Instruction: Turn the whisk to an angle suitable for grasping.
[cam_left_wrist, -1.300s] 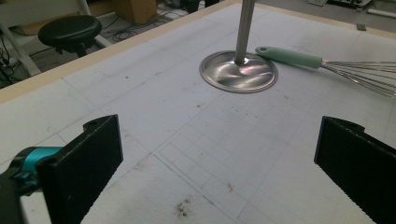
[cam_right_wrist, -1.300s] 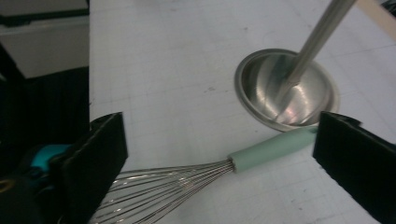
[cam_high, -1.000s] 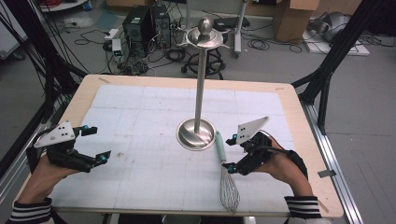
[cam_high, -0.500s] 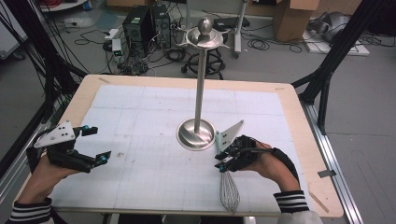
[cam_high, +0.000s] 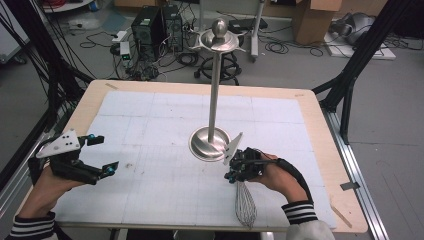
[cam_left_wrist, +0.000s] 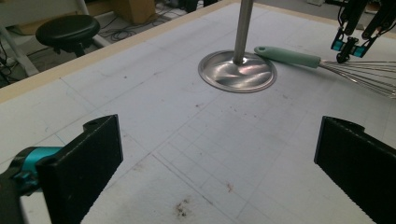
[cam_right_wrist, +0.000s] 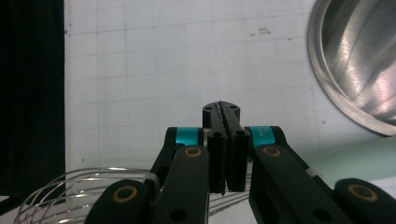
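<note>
Right gripper was pressed together above the whisk neck, gripping nothing we could confirm; sliding it could knock the stand. Left gripper sat apart, idle.

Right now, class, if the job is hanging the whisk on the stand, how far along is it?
Done: nothing yet. The whisk lies flat on the table beside the stand. In hand: the right gripper is over the whisk's neck, jaws shut, apparently not around it; the left gripper waits open. Left: grip, lift, hang.
</note>
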